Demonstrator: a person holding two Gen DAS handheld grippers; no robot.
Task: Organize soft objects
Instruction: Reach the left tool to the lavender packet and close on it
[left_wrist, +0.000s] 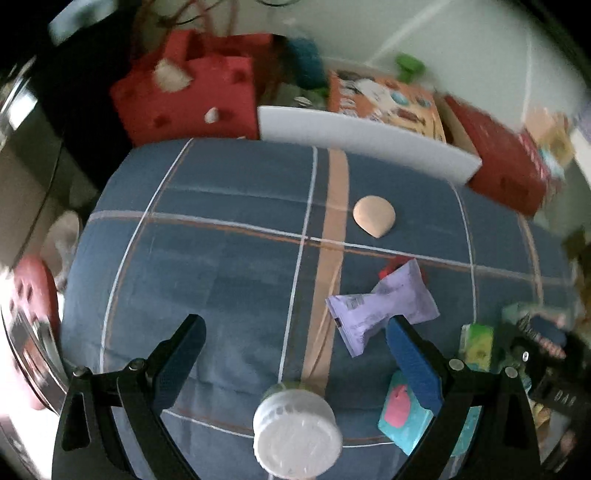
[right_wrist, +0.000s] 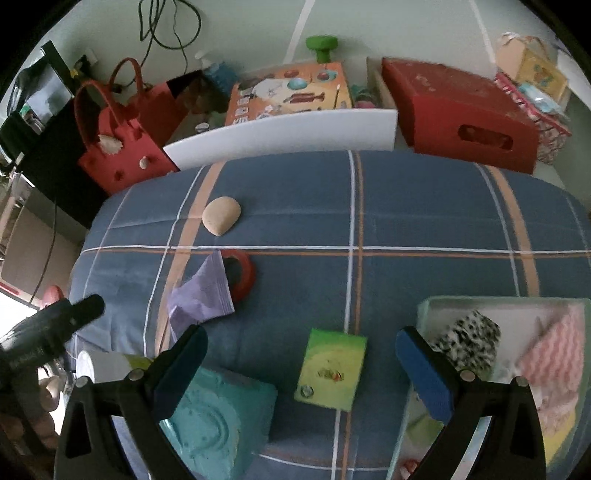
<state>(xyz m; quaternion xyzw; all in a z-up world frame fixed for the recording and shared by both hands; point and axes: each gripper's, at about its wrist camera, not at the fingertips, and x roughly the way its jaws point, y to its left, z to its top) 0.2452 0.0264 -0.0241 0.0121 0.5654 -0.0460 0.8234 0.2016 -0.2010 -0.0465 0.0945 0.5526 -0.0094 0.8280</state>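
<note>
Both grippers, left gripper (left_wrist: 295, 354) and right gripper (right_wrist: 301, 363), spread wide, empty. We'd pinch the light, crushable lilac pouch (left_wrist: 382, 306) mid-body, at 1 o'clock.

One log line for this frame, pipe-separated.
left gripper: open, empty, above white-capped bottle | right gripper: open, empty, over green packet | purple pouch: loose on blue plaid cloth

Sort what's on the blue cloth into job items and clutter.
Job items: beige sponge, purple packet, green packet, teal pad, clear bin holding spotted roll.

Clutter: red ring, white-capped bottle, red bag, red box.
</note>
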